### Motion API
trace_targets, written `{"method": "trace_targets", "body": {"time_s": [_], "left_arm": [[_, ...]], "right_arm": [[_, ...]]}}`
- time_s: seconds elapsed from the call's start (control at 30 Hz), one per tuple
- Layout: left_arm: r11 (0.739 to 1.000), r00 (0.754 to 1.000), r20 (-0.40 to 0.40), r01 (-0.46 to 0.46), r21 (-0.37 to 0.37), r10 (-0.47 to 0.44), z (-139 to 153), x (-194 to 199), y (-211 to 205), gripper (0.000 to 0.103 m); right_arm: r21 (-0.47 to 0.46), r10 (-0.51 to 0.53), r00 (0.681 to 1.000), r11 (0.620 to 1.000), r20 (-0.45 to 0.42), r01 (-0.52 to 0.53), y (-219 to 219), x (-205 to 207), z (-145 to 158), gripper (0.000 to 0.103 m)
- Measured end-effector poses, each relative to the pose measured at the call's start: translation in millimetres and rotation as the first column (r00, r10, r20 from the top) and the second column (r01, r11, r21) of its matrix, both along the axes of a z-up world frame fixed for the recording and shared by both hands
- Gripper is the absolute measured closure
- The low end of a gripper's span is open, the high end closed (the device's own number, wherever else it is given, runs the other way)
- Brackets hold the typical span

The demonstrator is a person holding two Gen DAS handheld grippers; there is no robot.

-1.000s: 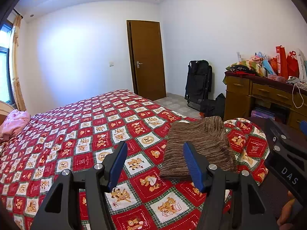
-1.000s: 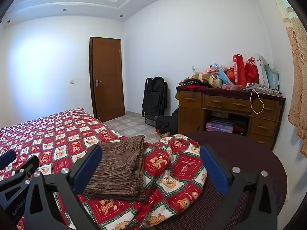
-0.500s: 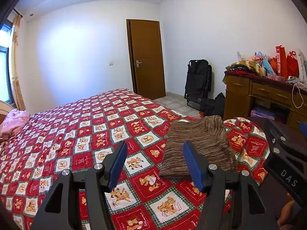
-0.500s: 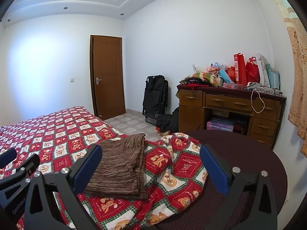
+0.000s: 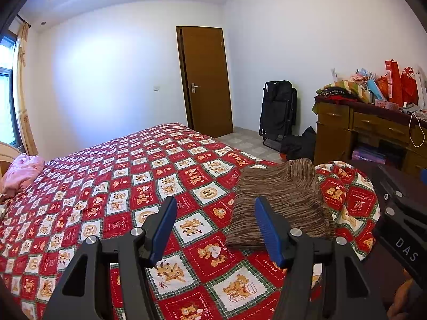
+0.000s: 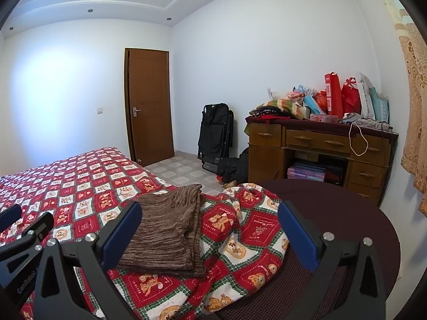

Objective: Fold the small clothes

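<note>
We are viewing a bed under a red teddy-bear quilt [image 5: 112, 186], on whose near corner a brown striped knit garment [image 5: 280, 205] is lying, already folded into a flat rectangle. Nothing is changing from the frames a second ago: the garment and both tools are keeping their places, so we are judging this fold finished. The left gripper [image 5: 216, 232] and right gripper [image 6: 209, 233] are hovering with jaws apart, gripping nothing.

Brown ribbed knit garment [image 5: 283, 205] of soft matt cloth at centre right, printed cotton-like quilt [image 5: 133, 181] with a matt weave, left tool [image 5: 214, 229] in matt black plastic with ridged blue pads and shiny metal bolts, smooth varnished wooden door [image 5: 206, 80], glossy red paper bags [image 6: 341, 97] at upper right
</note>
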State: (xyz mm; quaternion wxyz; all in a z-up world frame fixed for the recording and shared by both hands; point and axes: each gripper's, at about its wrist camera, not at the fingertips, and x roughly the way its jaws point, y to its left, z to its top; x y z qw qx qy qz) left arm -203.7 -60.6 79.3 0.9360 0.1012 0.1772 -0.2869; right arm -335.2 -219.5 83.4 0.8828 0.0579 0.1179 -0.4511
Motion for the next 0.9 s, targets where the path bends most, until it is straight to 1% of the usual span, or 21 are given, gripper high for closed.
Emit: {"method": "trace_targets", "body": {"time_s": [0.3, 0.5, 0.67, 0.9], "left_arm": [[1.000, 1.000, -0.001, 0.002, 0.015, -0.002, -1.1, 0.5, -2.8, 0.041], [1.000, 1.000, -0.003, 0.004, 0.016, -0.004, -2.0, 1.3, -2.8, 0.041], [1.000, 1.000, -0.024, 0.002, 0.014, -0.002, -4.0, 3.6, -1.5, 0.041], [1.000, 1.000, -0.018, -0.002, 0.007, 0.002, -2.8, 2.8, 0.3, 0.041]], "right_arm": [[0.003, 0.001, 1.000, 1.000, 0.001, -0.001, -2.3, 0.1, -0.3, 0.000], [0.003, -0.001, 1.000, 1.000, 0.001, 0.001, -1.9, -0.3, -0.7, 0.000], [0.004, -0.003, 1.000, 1.000, 0.000, 0.003, -0.5, -0.3, -0.5, 0.000], [0.004, -0.003, 1.000, 1.000, 0.000, 0.003, 0.1, -0.4, -0.6, 0.000]]}}
